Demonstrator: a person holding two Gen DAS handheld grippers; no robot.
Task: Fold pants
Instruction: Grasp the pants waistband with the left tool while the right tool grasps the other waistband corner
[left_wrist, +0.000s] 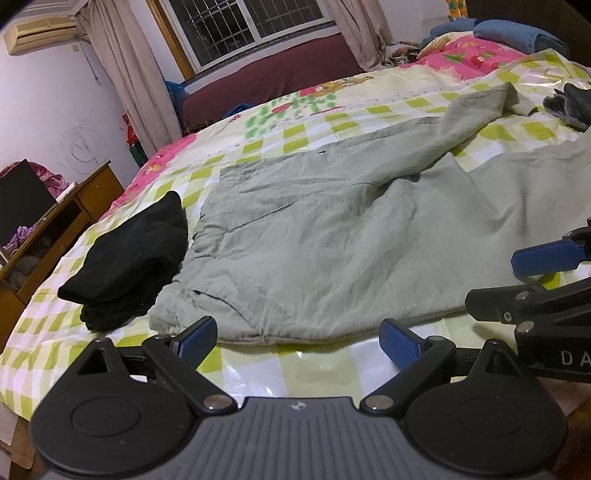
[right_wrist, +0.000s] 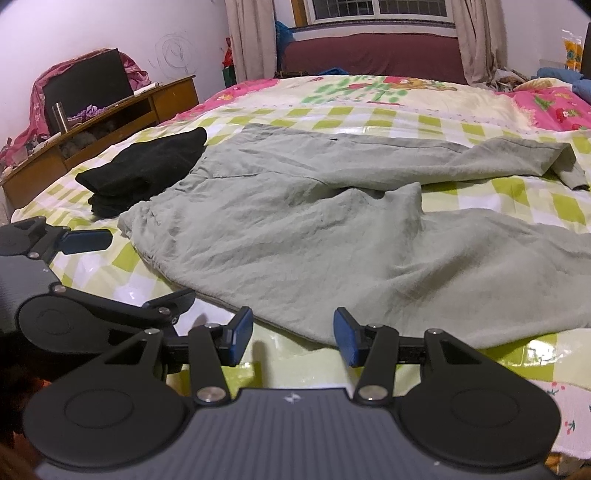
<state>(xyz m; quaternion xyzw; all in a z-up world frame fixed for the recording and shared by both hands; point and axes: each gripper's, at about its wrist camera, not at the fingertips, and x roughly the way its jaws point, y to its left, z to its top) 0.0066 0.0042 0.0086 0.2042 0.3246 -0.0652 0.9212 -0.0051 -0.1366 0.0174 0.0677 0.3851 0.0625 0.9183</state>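
Checked green-and-white plastic sheeting (left_wrist: 295, 369) covers the bed in the left wrist view, with a pink cartoon quilt (left_wrist: 476, 55) beyond it, a barred window (left_wrist: 243, 26) and curtains behind, and a wooden cabinet (left_wrist: 62, 221) at the left. On the sheeting I see the pants (left_wrist: 314, 243), pale grey-green, spread flat with the waist toward the left beside a folded black garment (left_wrist: 129, 258) that touches them, and the two legs parting toward the right. My left gripper (left_wrist: 299, 341) hangs just short of the near hem, its blue pads spread wide with nothing between them; the right gripper (left_wrist: 546, 258) shows at the right edge, also apart. I judge the cloth light, limp and wrinkly, so it should drape and slide easily on that glossy sheet; I would pinch a hem or the waistband edge rather than the middle. From the right wrist view, the pants (right_wrist: 332, 236) fill the centre, the far leg (right_wrist: 480, 158) ending in a turned-over cuff, the near leg running off to the right. My right gripper (right_wrist: 291, 339) sits open just before the near edge, holding nothing, and the left gripper (right_wrist: 88, 240) is beside it, clear of the cloth.
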